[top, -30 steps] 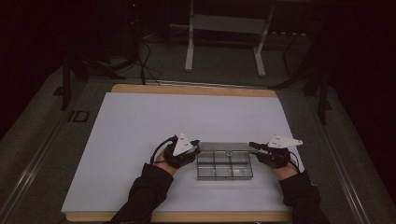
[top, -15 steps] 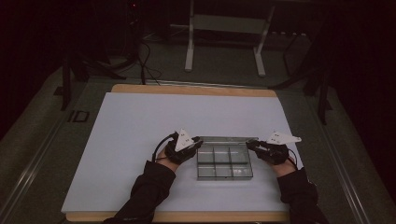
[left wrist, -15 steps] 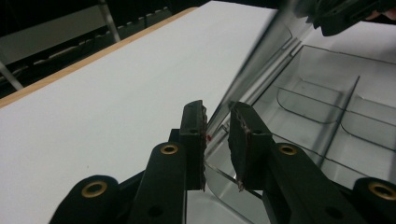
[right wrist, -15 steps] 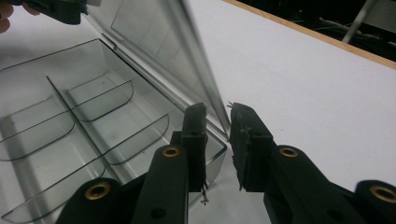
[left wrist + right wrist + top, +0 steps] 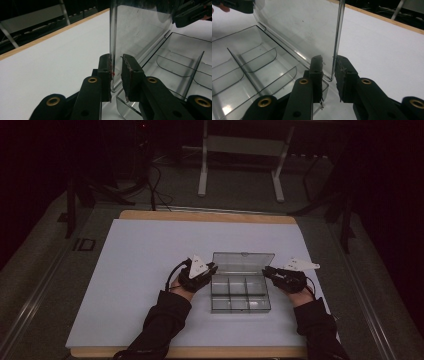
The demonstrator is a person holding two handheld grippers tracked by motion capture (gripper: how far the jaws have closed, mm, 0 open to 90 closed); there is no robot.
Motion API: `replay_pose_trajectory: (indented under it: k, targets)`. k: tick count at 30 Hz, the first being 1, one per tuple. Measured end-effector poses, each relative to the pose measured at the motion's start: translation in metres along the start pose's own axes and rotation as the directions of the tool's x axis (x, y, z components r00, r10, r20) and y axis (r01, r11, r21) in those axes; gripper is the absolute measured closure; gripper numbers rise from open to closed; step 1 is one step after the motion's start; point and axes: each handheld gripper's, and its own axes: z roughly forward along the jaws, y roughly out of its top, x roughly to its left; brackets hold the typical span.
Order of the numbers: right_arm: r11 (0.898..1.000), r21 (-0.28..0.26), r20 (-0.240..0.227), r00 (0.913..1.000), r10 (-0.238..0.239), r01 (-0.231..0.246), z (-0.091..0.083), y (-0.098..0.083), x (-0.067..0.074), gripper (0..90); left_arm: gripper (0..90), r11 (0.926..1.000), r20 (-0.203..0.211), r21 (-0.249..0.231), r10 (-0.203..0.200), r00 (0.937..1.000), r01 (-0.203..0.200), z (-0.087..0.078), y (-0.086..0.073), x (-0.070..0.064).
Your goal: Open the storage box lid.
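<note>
one clear box (image 5: pixel 241 291) on a white table (image 5: pixel 135 270), near the front edge, right of centre, with its lid (image 5: pixel 243 260) swung up and standing about upright along the far side. six compartments count in the high view, two rows of three, all look bare. two grippers: left gripper (image 5: pixel 212 268) at the lid's left end, right gripper (image 5: pixel 266 270) at its right end, each with one grey plate on top and a cable. two dark sleeves come in from the bottom. the high view gives the layout plus the floor, cables and a metal stand behind the table, but jaw gaps are too small to read there. left gripper view: left gripper (image 5: pixel 115 62) jaws straddle the lid's (image 5: pixel 140 27) side edge, left pad touching it, right pad a sliver off, so parted and not clamped; curved dividers show in the box (image 5: pixel 180 65). right gripper view: right gripper (image 5: pixel 329 65) jaws also straddle the lid (image 5: pixel 302 27) edge with small gaps either side, released; the box (image 5: pixel 254 75) lies to the left.
</note>
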Motion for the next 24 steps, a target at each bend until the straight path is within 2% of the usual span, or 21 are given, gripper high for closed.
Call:
replay_pose_trajectory:
  k: [9,14,18,24]
  targets:
    - [1.000,0.004,0.017,0.9995,0.028,-0.028,0.004,0.001,0.000,76.2,77.6,0.9983,-0.013,-0.006,-0.057,0.9983,0.057,0.005,0.000,0.003]
    - [0.999,0.013,0.041,0.9987,0.030,-0.030,0.007,0.002,0.000,76.2,75.5,0.9975,-0.043,0.001,-0.071,0.9966,0.071,0.010,0.001,0.001]
    - [0.999,0.018,0.054,0.9978,0.039,-0.040,0.010,0.003,0.000,76.1,74.2,0.9951,-0.040,0.001,-0.099,0.9943,0.099,0.013,0.001,0.003]
    - [0.998,0.022,0.056,0.9963,0.064,-0.066,0.014,0.003,-0.001,73.8,70.0,0.9934,-0.044,0.012,-0.113,0.9926,0.114,0.018,0.001,0.004]
